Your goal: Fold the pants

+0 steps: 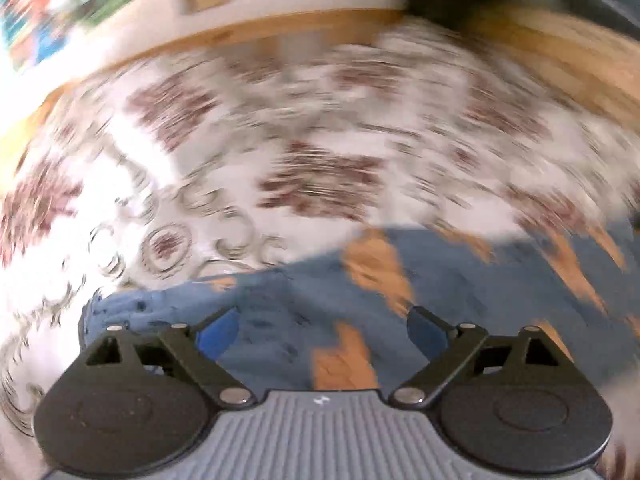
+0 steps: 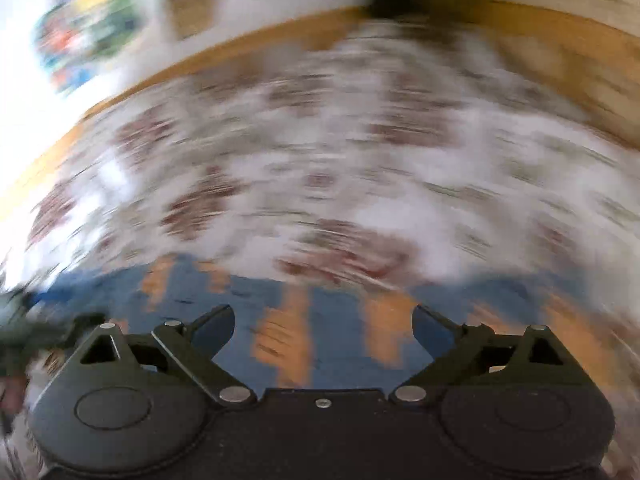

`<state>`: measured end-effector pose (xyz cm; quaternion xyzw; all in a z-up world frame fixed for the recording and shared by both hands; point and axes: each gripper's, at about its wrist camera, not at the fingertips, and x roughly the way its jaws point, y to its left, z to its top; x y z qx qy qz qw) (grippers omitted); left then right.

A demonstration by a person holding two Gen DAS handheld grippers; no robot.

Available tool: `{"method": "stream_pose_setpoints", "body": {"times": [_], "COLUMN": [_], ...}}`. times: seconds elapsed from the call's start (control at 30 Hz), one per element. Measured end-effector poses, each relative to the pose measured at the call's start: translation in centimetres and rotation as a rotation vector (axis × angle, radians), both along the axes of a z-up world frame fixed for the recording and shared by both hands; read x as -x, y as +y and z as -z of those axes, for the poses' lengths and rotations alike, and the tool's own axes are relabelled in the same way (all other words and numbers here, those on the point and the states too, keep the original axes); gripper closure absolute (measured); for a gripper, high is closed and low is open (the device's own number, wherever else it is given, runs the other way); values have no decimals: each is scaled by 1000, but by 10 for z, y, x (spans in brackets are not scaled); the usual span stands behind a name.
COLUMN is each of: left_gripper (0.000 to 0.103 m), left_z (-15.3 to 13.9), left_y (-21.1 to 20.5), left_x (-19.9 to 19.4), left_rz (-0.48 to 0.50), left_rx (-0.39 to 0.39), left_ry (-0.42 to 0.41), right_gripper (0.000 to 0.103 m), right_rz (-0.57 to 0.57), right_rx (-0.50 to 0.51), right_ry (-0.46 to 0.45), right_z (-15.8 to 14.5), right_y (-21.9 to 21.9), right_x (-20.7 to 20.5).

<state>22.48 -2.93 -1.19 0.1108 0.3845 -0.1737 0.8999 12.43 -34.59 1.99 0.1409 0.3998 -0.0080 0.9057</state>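
Two open grippers over blue pants (image 1: 460, 300) with orange patches.

Pants lie flat on the patterned cloth (image 1: 304, 152) covering a wood-edged surface, directly beneath both tools. Left gripper (image 1: 322, 330): fingers spread, nothing held. Right gripper (image 2: 323, 330): fingers spread, nothing held. Both views are heavily motion-blurred; seams and hems cannot be resolved. Fabric appears soft, light and limp, likely to sag and slide when lifted. Recommended hold: pinch an outer edge or corner, one tool per side.
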Motion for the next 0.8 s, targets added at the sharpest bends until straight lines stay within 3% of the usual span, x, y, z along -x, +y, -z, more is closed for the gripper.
{"method": "stream_pose_setpoints", "body": {"times": [0.1,0.13,0.2,0.27,0.4,0.57,0.67,0.73,0.77,0.8], "left_gripper": [25,29,45,45,43,43,43,43,40,29], "left_z": [16,22,38,43,46,44,42,42,42,41], "left_y": [14,18,27,39,45,51,55,56,58,60], "left_x": [-40,-46,-54,-48,-33,-32,-28,-30,-31,-33], "left_rz": [-114,-129,-180,-193,-144,-141,-154,-149,-152,-150], "left_rx": [119,137,129,167,137,157,126,121,146,184], "left_ry": [131,168,222,213,165,161,139,134,137,145], "right_gripper": [13,16,25,33,44,66,66,76,90,92], "right_rz": [-198,-263,-361,-443,-562,-625,-666,-681,-675,-677], "right_rx": [-43,-50,-41,-40,-94,-131,-139,-117,-95,-73], "right_ry": [-29,-35,-25,-11,46,111,131,140,141,133], "right_z": [15,20,27,32,48,64,65,65,66,65], "right_y": [25,33,47,60,87,111,121,127,130,132], "right_x": [-58,-75,-108,-137,-179,-205,-209,-209,-209,-207]}}
